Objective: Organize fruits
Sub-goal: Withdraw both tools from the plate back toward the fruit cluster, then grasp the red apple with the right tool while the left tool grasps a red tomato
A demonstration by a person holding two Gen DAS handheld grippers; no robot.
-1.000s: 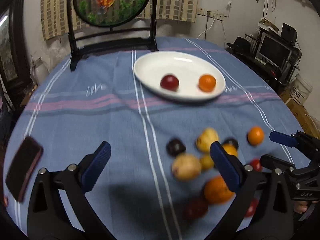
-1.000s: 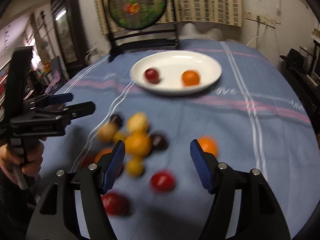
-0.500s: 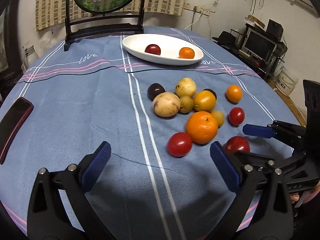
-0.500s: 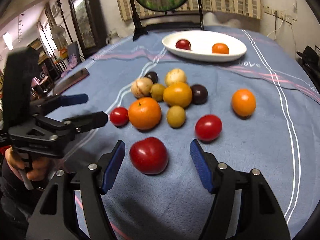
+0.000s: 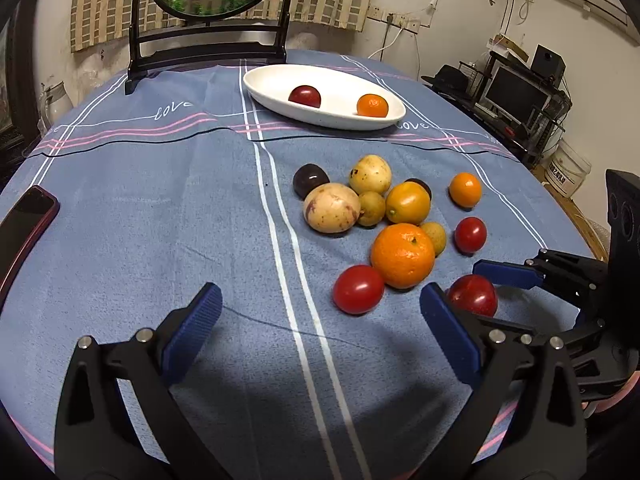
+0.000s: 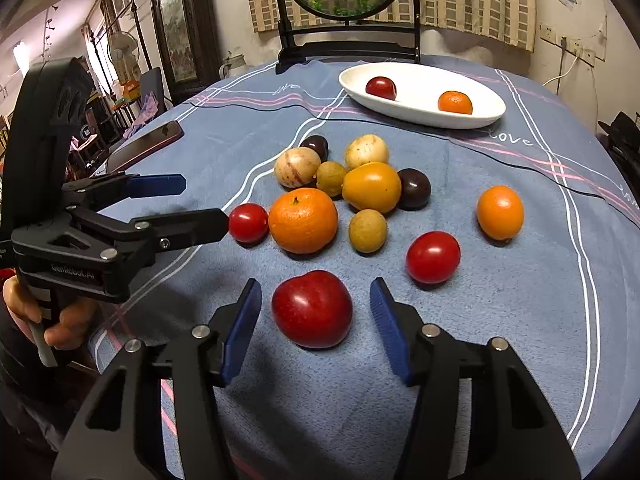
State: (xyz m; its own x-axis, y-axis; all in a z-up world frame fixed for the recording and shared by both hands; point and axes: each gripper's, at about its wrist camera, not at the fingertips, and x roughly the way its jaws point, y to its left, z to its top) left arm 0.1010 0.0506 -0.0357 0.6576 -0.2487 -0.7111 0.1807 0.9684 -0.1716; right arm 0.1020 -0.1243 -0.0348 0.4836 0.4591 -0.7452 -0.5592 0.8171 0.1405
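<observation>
Several fruits lie in a loose pile on the blue cloth: a big orange (image 5: pixel 402 255) (image 6: pixel 303 220), small tomatoes (image 5: pixel 358 289) (image 6: pixel 433 256), yellow and dark fruits. A red apple-like fruit (image 6: pixel 312 308) (image 5: pixel 473 294) sits between the open jaws of my right gripper (image 6: pixel 315 307), not touched. My left gripper (image 5: pixel 320 312) is open and empty over bare cloth, left of the pile. The white oval plate (image 5: pixel 272 80) (image 6: pixel 412 114) at the far side holds a dark red fruit (image 5: pixel 305 96) and a small orange (image 5: pixel 372 105).
A phone (image 5: pixel 24 220) (image 6: pixel 146 144) lies at the table's left edge. A black stand with a round goldfish panel (image 5: pixel 208 40) stands behind the plate. A desk with a monitor (image 5: pixel 516 92) is beyond the table at the right.
Both grippers drew back and lower toward the near pile. The right gripper came forward around the red fruit, which now sits between its jaws. The left gripper stayed open.
</observation>
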